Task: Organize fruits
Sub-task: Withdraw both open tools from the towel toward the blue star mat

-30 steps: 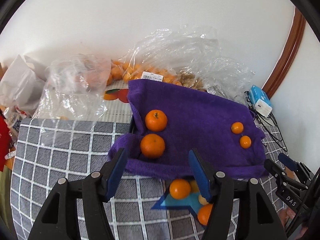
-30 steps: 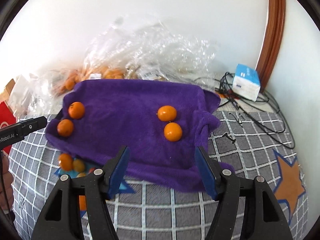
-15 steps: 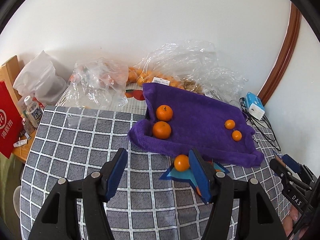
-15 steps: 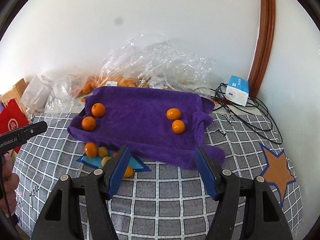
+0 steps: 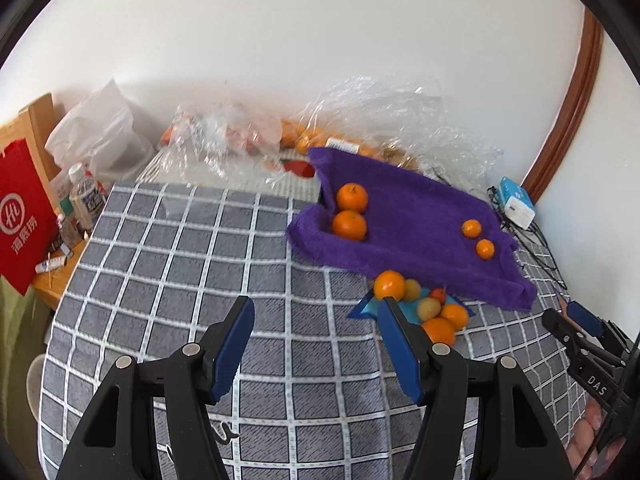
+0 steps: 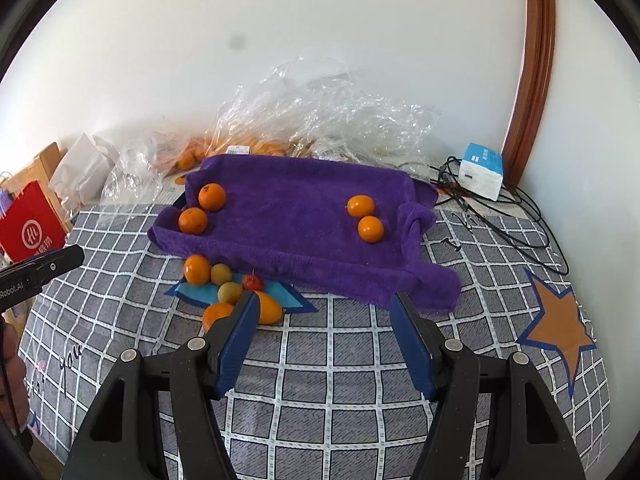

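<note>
Both tongs, left (image 5: 316,306) and right (image 6: 324,300), gape empty above the checked cloth (image 6: 340,360); plastic bags (image 6: 320,120), perhaps holding oranges, crowd behind the purple towel (image 6: 296,216).

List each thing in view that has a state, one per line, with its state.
left hand-held gripper: open, empty, above the checked cloth
right hand-held gripper: open, empty
purple towel: spread out, edges rumpled
four oranges on the towel: resting in two pairs
loose fruit pile: off the towel, on the blue star
clear plastic bags: crumpled, some holding oranges
</note>
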{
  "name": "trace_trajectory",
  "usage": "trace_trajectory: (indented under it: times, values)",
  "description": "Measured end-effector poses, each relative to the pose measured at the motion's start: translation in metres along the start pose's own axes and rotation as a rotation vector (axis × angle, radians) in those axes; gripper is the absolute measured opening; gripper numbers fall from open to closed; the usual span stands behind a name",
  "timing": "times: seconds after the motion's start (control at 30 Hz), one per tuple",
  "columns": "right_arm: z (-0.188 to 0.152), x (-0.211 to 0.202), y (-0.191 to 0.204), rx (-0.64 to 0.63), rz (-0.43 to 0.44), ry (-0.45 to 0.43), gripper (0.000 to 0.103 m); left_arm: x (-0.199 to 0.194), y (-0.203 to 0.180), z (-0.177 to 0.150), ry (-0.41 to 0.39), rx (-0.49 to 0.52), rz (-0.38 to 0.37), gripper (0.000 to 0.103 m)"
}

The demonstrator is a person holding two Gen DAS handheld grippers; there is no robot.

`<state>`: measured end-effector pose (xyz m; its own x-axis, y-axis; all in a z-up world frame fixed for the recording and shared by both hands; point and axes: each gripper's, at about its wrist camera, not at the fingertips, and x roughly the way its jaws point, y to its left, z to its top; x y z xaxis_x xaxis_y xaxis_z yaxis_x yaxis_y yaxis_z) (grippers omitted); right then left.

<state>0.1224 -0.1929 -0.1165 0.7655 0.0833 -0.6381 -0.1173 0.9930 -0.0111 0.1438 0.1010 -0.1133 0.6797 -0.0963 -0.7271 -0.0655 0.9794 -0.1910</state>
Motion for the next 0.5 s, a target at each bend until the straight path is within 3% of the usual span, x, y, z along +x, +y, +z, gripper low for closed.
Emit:
trace_trajectory:
  times: [0.3, 0.5]
  values:
    - [-0.021, 0.024, -0.004, 0.021, 0.015, 0.035, 0.065, 0.039, 0.017, -0.029, 0.032, 0.024, 0.093, 0.062]
    - [-0.026, 0.051, 0.000, 0.030, 0.052, 0.066, 0.051, 0.055, 0.032, -0.040, 0.052, -0.013, 0.094, 0.062]
